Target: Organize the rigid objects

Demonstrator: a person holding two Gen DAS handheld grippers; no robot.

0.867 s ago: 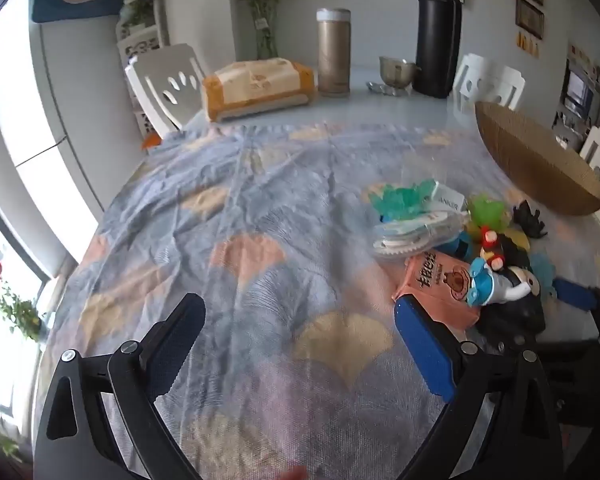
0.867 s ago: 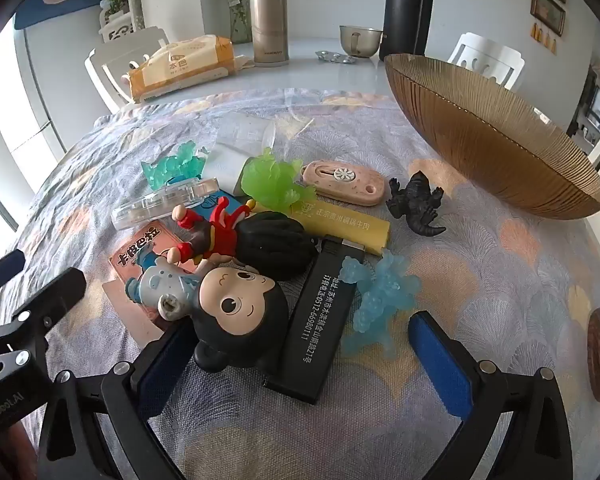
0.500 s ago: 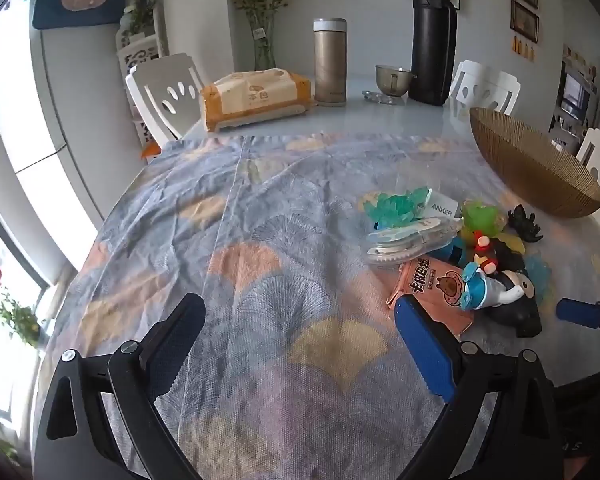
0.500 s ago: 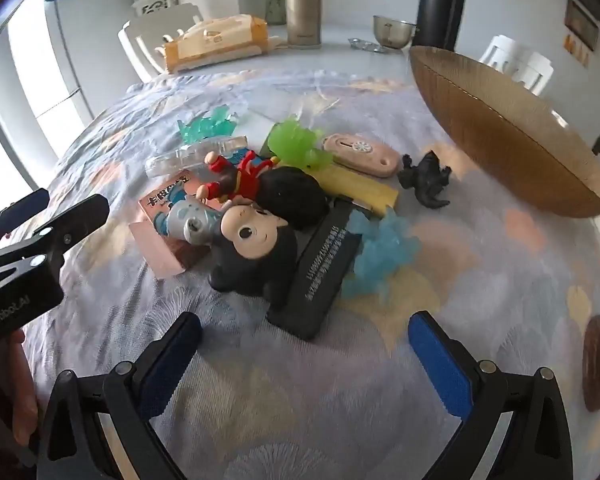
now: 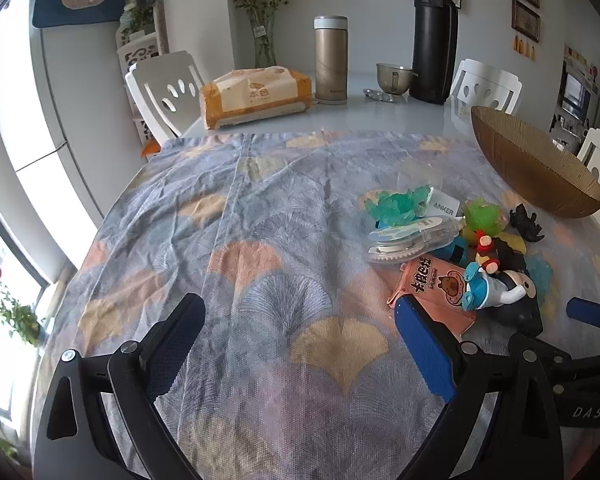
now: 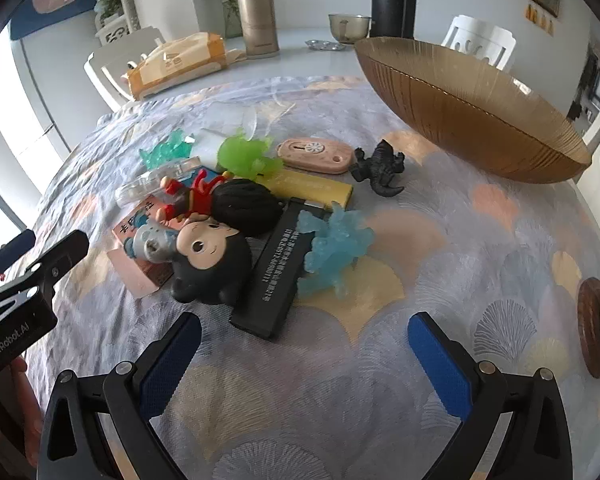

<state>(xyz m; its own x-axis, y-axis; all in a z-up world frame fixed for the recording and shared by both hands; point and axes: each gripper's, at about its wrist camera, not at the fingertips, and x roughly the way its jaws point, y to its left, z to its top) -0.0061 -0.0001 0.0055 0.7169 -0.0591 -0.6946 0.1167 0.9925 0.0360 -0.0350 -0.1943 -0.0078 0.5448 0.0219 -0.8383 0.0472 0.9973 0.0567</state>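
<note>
The round white counter (image 5: 380, 116) stands in a bright room with white plastic chairs (image 5: 164, 92) around it. A wrinkled cotton cloth (image 5: 260, 240) with a blue, orange and yellow fan-leaf print covers its near part. On the cloth, at the far right, rests a wide, shallow amber bowl of ribbed glass (image 6: 472, 108), with no toys in it. On the bare counter behind stand a tall black flask (image 5: 436, 40), a gold metal thermos (image 5: 331, 60) and a soft orange pack of tissues (image 5: 256, 96).

The small rigid things lie in one pile left of the bowl: a flat black matte box with white print (image 6: 278, 276), a glossy big-headed boy figure (image 6: 208, 256), a translucent blue jagged monster (image 6: 336, 248), a yellow bar (image 6: 312, 188), a pink oval case (image 6: 314, 156) and a small black dinosaur (image 6: 380, 168).

The left tool (image 5: 300, 344) is wide apart and holds nothing, above bare cloth. The right tool (image 6: 304, 364) also gapes with nothing in it, near the pile.
</note>
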